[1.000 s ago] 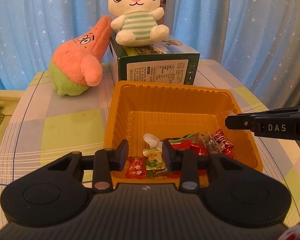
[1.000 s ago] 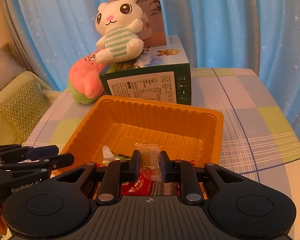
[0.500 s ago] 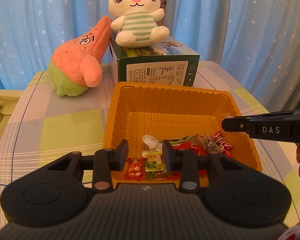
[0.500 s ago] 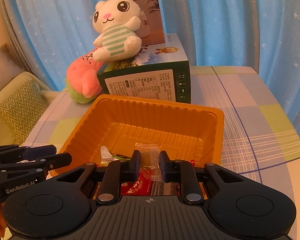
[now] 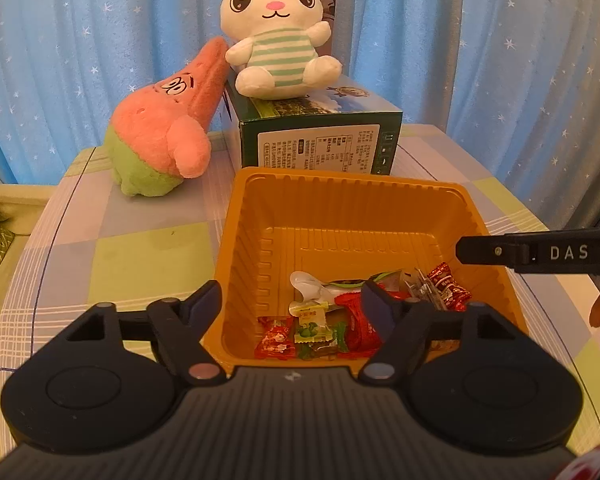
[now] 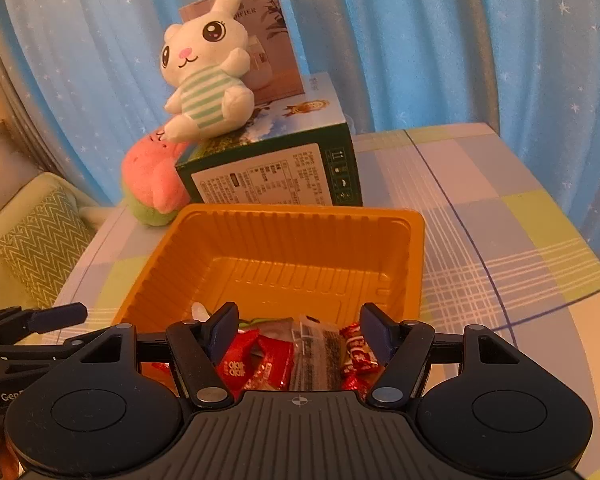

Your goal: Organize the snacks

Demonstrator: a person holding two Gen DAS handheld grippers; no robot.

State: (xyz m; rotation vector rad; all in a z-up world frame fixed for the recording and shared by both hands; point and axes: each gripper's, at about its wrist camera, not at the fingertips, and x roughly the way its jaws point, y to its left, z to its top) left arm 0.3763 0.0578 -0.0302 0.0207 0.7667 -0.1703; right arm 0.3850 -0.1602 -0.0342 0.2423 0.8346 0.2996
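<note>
Both grippers opening and empty over the orange tray's near wall, left gripper and right gripper above the snacks piled inside, right slightly closer.

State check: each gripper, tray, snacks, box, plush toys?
left gripper: jaws opening, nothing gripped
right gripper: jaws opening, nothing gripped
orange tray: upright, front part filled
snacks: wrapped, inside tray
green box: closed
rabbit plush: sitting on box
pink plush: leaning against box
</note>
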